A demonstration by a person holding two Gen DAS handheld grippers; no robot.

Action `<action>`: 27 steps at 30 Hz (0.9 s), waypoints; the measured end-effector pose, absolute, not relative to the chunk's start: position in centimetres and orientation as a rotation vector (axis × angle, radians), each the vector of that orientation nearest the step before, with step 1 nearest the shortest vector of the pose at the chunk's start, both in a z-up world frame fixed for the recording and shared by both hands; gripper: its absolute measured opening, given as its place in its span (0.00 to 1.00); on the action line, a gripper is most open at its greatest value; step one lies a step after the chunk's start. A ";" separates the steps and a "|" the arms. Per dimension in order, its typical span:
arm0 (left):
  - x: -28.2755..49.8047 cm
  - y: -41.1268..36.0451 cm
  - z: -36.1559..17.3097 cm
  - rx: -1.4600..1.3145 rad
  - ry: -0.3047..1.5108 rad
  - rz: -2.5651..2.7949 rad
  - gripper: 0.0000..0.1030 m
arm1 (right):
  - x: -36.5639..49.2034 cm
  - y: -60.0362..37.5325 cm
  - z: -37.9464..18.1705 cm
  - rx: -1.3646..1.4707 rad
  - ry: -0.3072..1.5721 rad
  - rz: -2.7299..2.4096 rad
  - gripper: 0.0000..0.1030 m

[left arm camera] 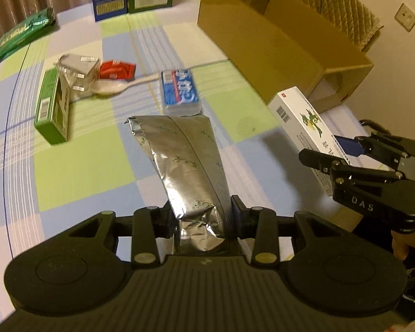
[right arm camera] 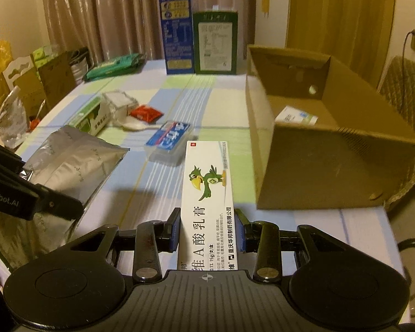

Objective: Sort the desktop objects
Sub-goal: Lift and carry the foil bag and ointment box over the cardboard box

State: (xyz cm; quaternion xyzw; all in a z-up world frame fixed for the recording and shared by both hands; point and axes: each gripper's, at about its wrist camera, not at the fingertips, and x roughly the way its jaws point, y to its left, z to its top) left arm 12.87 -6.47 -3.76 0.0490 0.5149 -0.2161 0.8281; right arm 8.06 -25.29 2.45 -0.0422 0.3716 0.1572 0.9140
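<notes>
My left gripper [left arm camera: 202, 215] is shut on the lower end of a crumpled silver foil pouch [left arm camera: 188, 160], which hangs lifted above the checked tablecloth [left arm camera: 83, 171]. My right gripper [right arm camera: 209, 221] is shut on a long white ointment box [right arm camera: 207, 171] printed with a green bird, and holds it off the table. In the left wrist view that ointment box [left arm camera: 298, 113] and the right gripper [left arm camera: 329, 149] show at the right. The foil pouch [right arm camera: 69, 163] appears at the left of the right wrist view. An open cardboard box [right arm camera: 332, 152] stands just right of the ointment box.
A small white carton [right arm camera: 296, 116] lies inside the cardboard box [left arm camera: 276, 41]. On the cloth lie a blue pack [left arm camera: 179, 91], a green box [left arm camera: 54, 105], a clear plastic case [left arm camera: 77, 72], a red sachet [left arm camera: 116, 70] and a white spoon [left arm camera: 116, 87]. Two tall boxes [right arm camera: 196, 33] stand at the back.
</notes>
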 end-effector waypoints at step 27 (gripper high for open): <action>17.3 -18.6 4.4 0.106 0.914 -0.633 0.32 | 12.2 -34.0 10.8 -0.051 0.628 0.184 0.34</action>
